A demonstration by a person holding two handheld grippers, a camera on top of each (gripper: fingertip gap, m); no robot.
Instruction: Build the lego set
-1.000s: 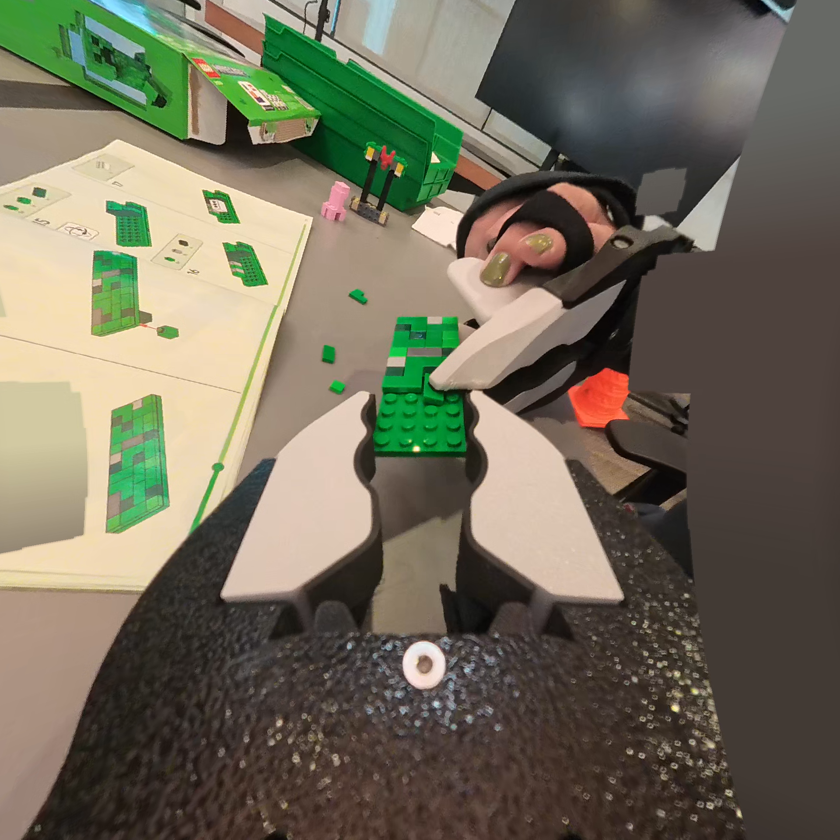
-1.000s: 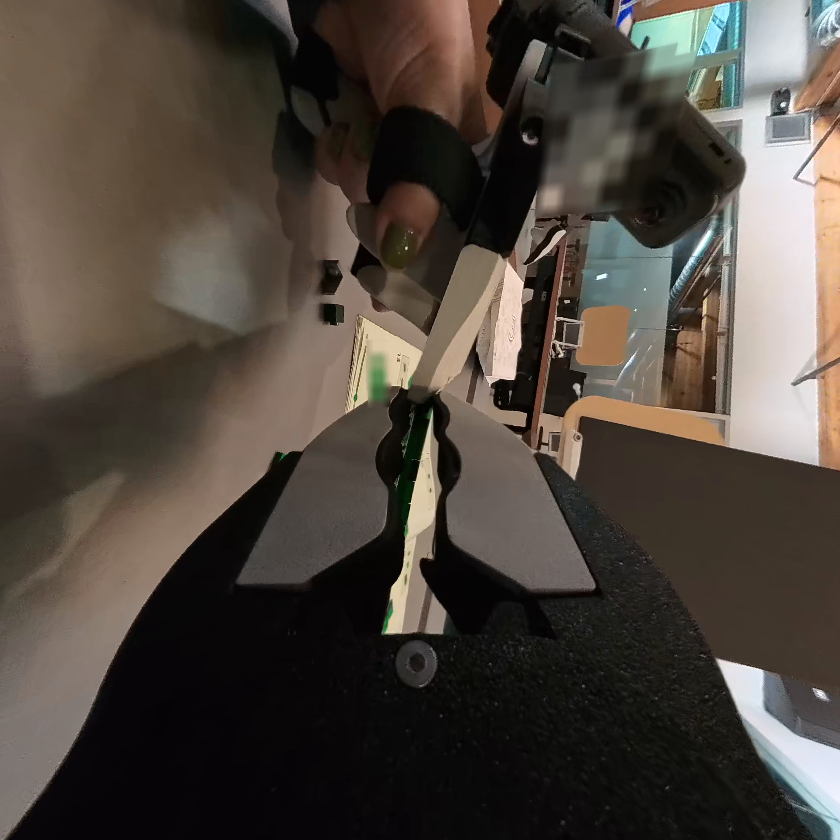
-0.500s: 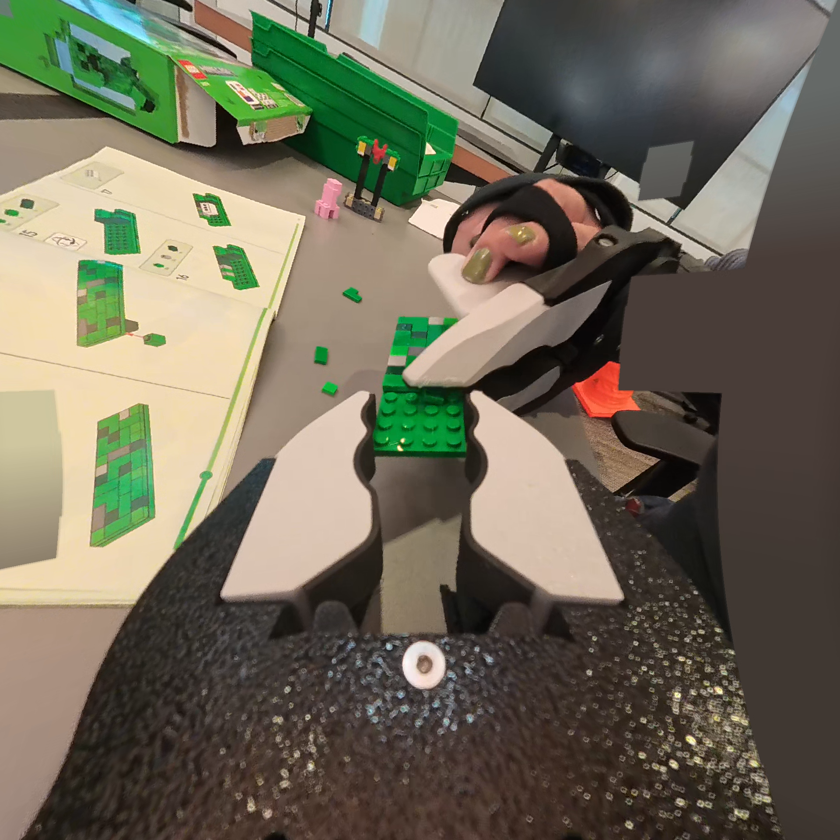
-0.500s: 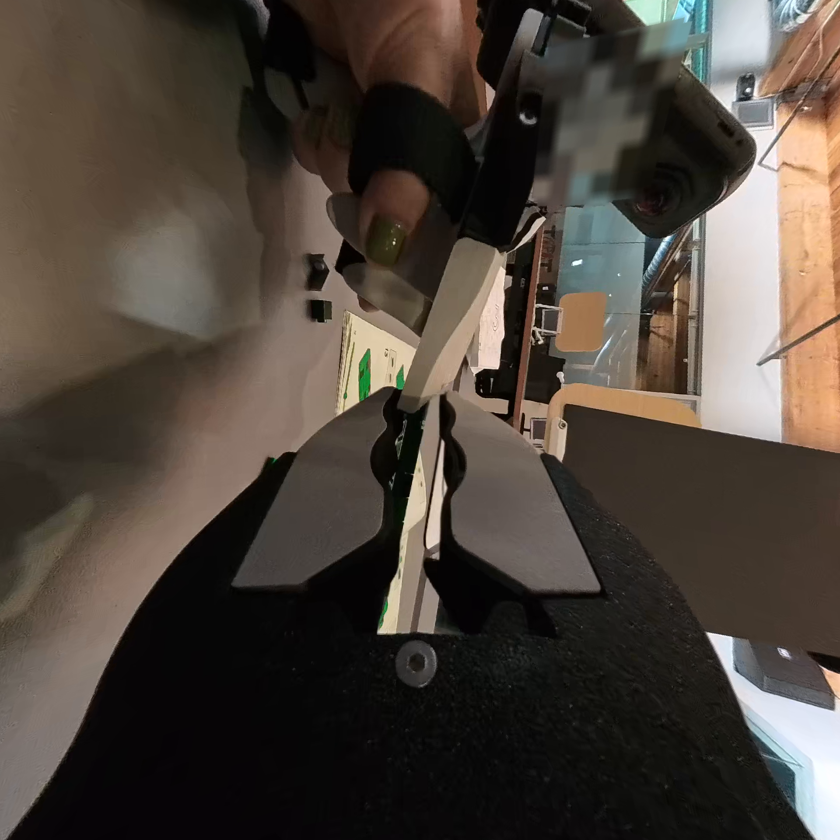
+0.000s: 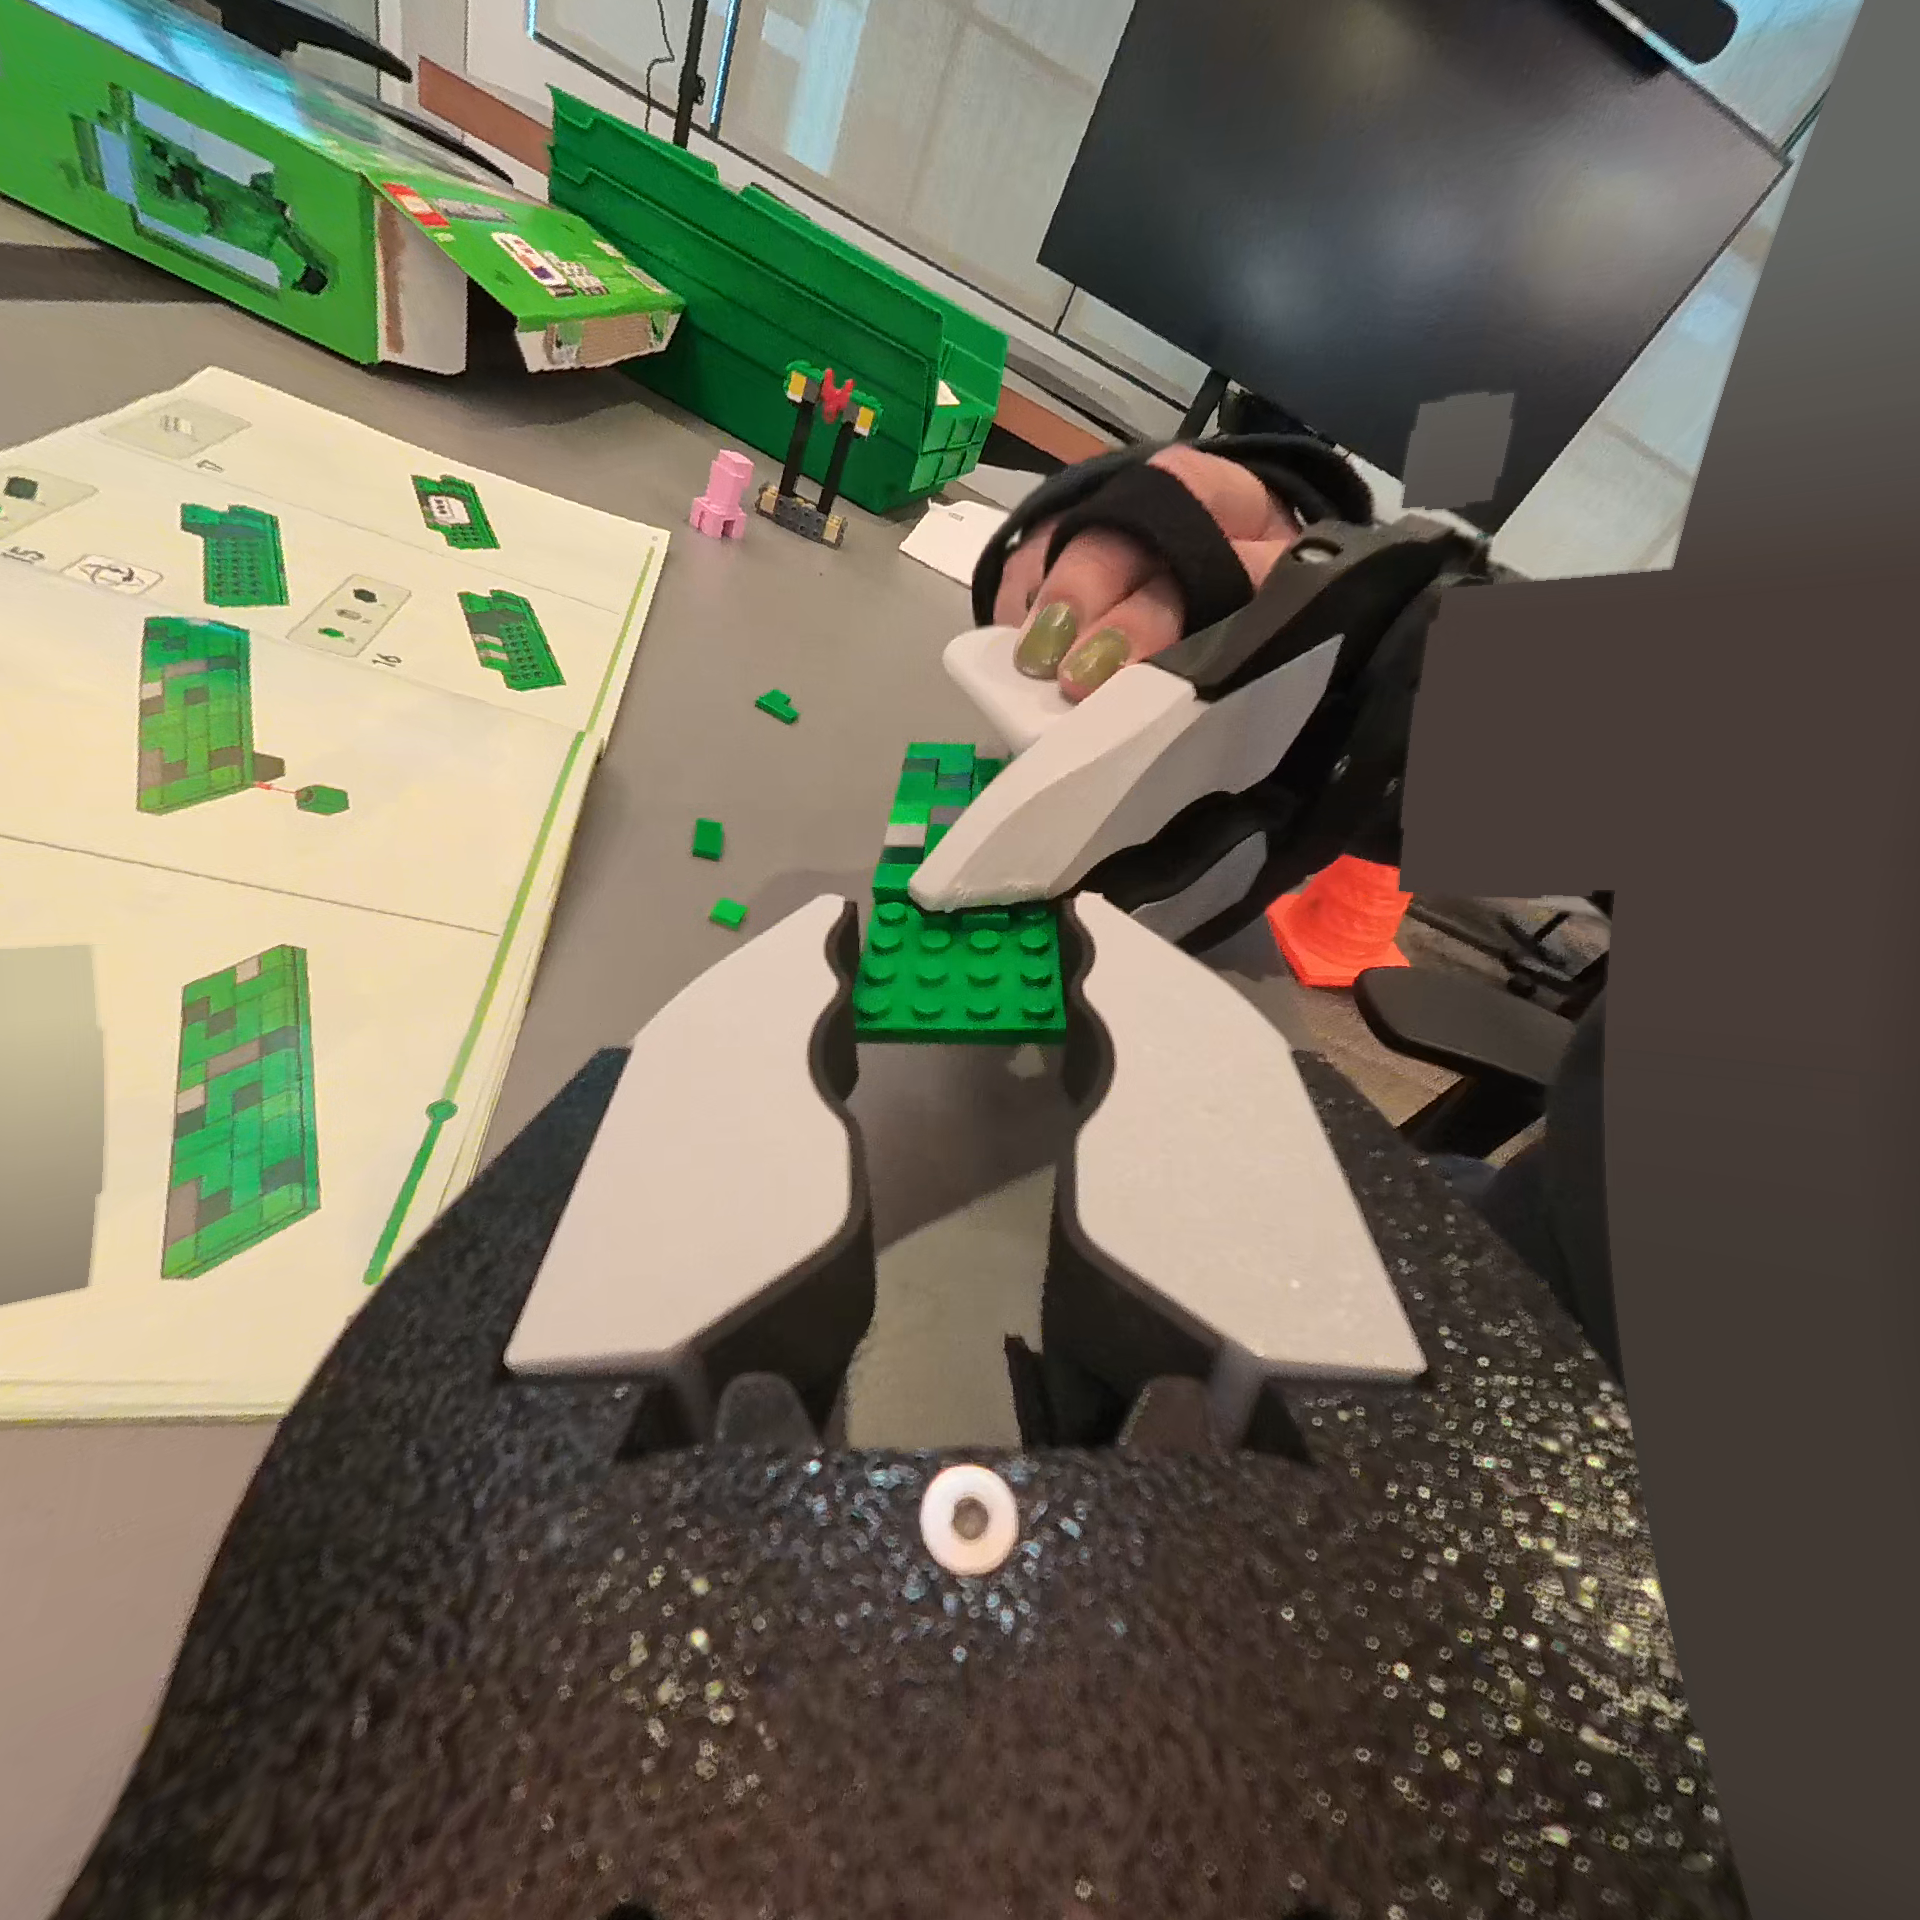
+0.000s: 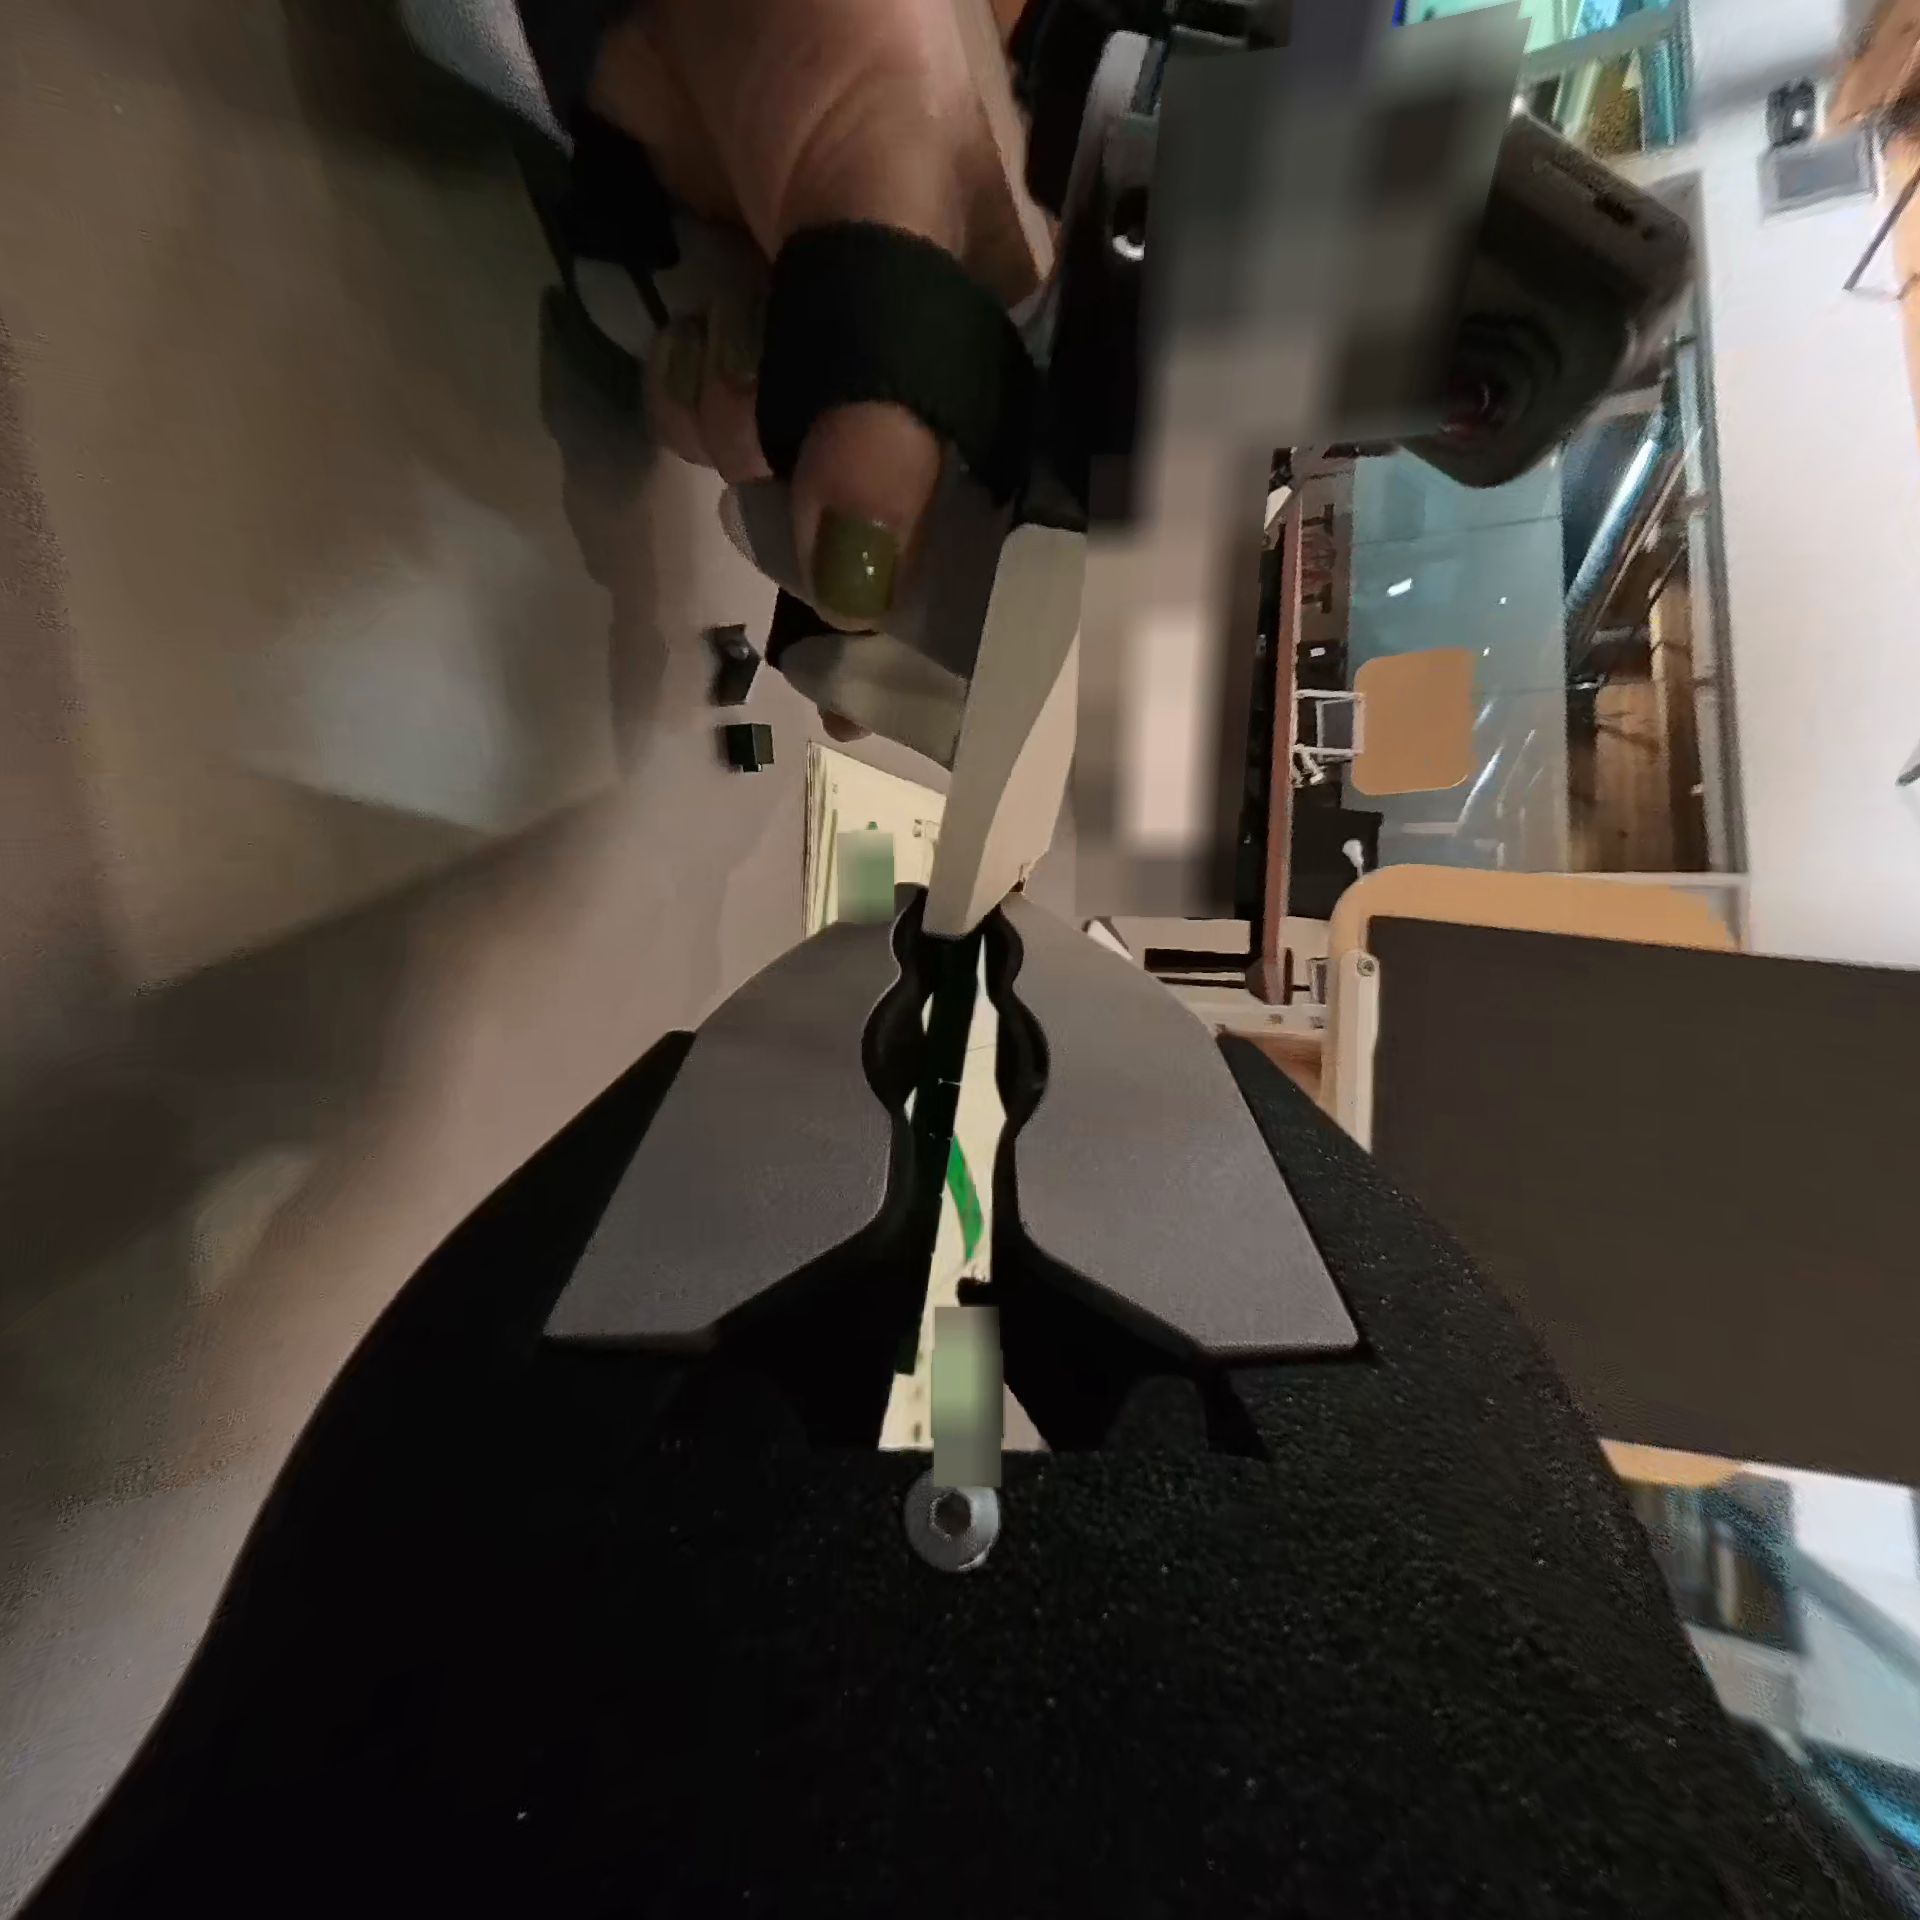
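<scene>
- Green plate (image 5: 961, 971), one, studded, held at its near end between the left gripper (image 5: 961, 961) fingers, which pinch its two long edges; far end carries flat tiles in green, dark green and grey.
- Handling, by judgement: light, stiff, hard plastic; smooth edges may slip, and tiles may pop off under a skewed push. Best held by the side edges, as now, leaving the studs free.
- Right gripper (image 5: 977, 883), one, tip resting on the plate at the border of tiles and bare studs. Its own view shows the fingers nearly together around a thin dark edge (image 6: 951, 1049); what that edge is cannot be told.
- Loose green pieces (image 5: 709, 837), three, on the grey table (image 5: 810, 644) just left of the plate.
- Instruction booklet (image 5: 312, 831), one, open, farther left.
- Pink figure (image 5: 724, 495), one, beside one small post model (image 5: 821, 457).
- Green box (image 5: 260, 208), one, opened, at the back; green tray (image 5: 748, 281), one, beside it.
- Orange cone (image 5: 1345, 920), one, right.
</scene>
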